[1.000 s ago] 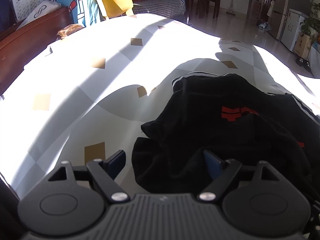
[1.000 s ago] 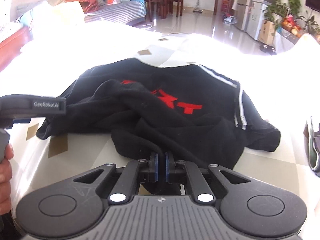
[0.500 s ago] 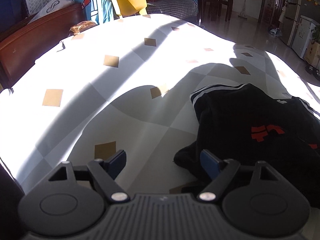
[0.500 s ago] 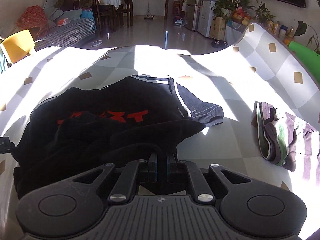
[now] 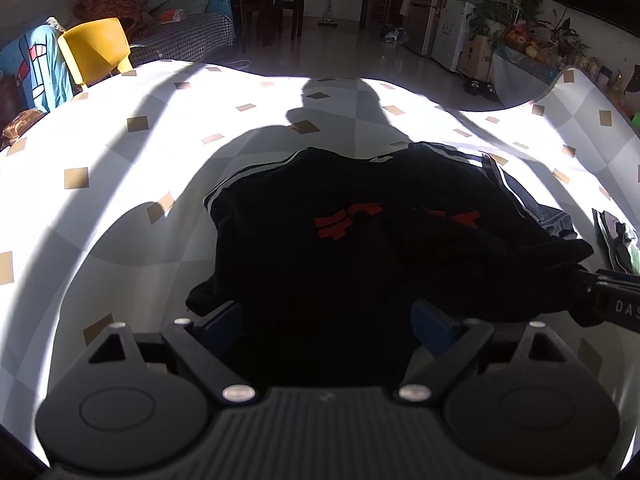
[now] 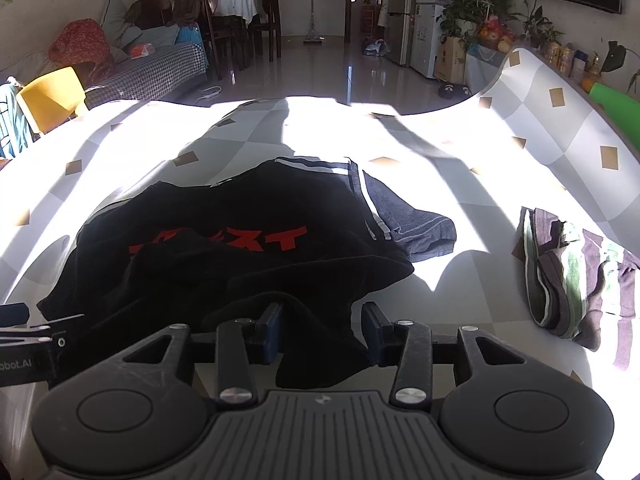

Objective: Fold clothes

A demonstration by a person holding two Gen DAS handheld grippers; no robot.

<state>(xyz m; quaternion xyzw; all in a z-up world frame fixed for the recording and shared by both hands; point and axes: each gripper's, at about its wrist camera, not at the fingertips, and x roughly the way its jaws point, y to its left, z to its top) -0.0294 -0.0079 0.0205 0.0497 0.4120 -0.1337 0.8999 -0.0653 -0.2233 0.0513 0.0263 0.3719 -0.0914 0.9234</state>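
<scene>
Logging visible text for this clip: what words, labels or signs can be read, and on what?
"DAS": on the right gripper body, cut off by the frame edge.
"obot.AI": on the left gripper body, start cut off.
Red characters on the black T-shirt: partly folded under, not readable with certainty.
Nothing else legible.

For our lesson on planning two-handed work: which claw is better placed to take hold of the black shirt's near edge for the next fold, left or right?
Probably the right claw: a fold of the black shirt lies between its opening jaws. The left claw is also opening, wide, and only hovers over dark cloth.
</scene>
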